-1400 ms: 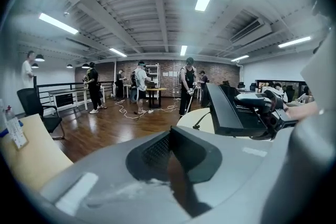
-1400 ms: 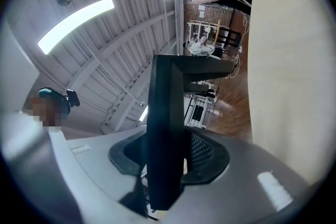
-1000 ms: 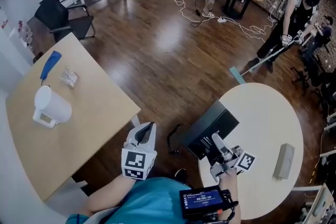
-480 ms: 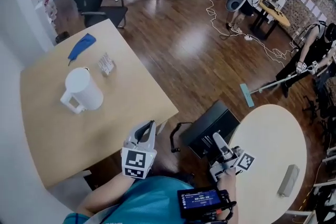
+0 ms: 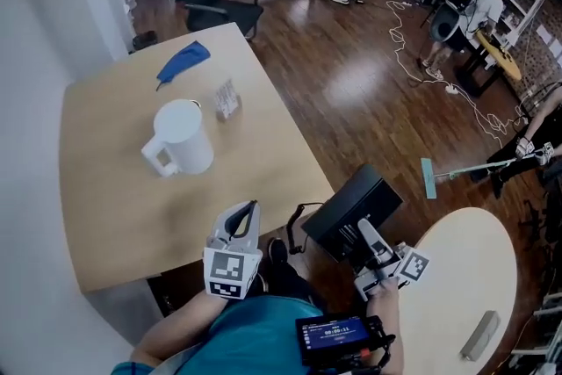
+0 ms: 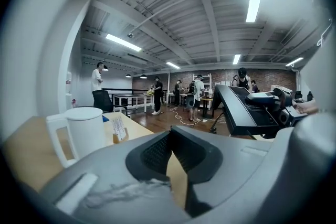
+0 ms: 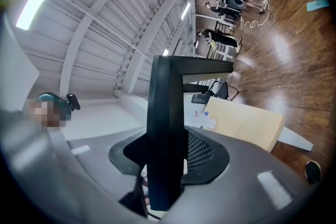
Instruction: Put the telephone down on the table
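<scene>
A black desk telephone [image 5: 351, 211] hangs in the air between the two tables, with my right gripper [image 5: 363, 234] shut on its edge. The right gripper view shows the telephone [image 7: 165, 113] as a dark slab standing upright between the pads. Its black cord [image 5: 292, 230] droops to the left. My left gripper [image 5: 249, 209] is shut and holds nothing; it hovers by the near corner of the wooden table [image 5: 105, 189]. In the left gripper view the telephone [image 6: 244, 110] is at the right, beyond the gripper [image 6: 170, 136].
On the wooden table stand a white jug [image 5: 180, 139], a small card holder [image 5: 226, 99] and a blue cloth [image 5: 183, 61]. A round white table [image 5: 457, 277] with a grey bar [image 5: 479, 335] lies at lower right. Several people and a black chair [image 5: 211, 0] are farther off.
The view has swung toward the wooden table, which now fills more of the left side. The round table has slid off to the lower right. Both grippers and the telephone moved along together.
</scene>
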Motion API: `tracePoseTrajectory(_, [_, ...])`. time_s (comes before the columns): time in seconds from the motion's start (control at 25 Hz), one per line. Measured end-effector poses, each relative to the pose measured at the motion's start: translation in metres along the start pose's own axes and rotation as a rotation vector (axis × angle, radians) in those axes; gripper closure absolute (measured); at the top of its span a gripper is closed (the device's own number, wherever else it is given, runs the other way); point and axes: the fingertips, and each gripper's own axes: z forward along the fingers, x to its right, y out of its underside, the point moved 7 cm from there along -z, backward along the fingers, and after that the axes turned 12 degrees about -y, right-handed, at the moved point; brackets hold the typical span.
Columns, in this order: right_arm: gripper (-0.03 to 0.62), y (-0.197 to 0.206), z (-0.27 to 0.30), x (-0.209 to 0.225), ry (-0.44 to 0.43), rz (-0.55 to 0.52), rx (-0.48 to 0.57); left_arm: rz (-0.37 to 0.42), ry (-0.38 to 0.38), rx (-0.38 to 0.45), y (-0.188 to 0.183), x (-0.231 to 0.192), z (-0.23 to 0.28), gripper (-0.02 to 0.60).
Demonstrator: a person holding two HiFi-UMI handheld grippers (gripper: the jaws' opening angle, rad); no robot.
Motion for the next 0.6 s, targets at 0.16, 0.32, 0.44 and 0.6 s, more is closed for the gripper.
tracePoseTrajectory(0.16, [0.444, 0.001, 0.035, 0.023, -0.03, 0.03, -0.066, -0.013, -0.075, -0.016, 0.008, -0.027, 0.004, 0.567])
tracePoseTrajectory(0.32, [0.444, -0.002, 0.072, 0.05, -0.067, 0.06, -0.139, -0.022, -0.163, -0.035, 0.016, -0.054, 0.009, 0.568])
tracePoseTrajectory(0.44, [0.444, -0.008, 0.101, 0.065, -0.097, 0.065, -0.211, -0.028, -0.219, -0.048, 0.015, -0.07, 0.014, 0.567])
tracePoseTrajectory(0.6, [0.444, -0.01, 0.142, 0.087, -0.13, 0.089, -0.326, -0.044, -0.279, -0.07, 0.016, -0.086, 0.022, 0.568])
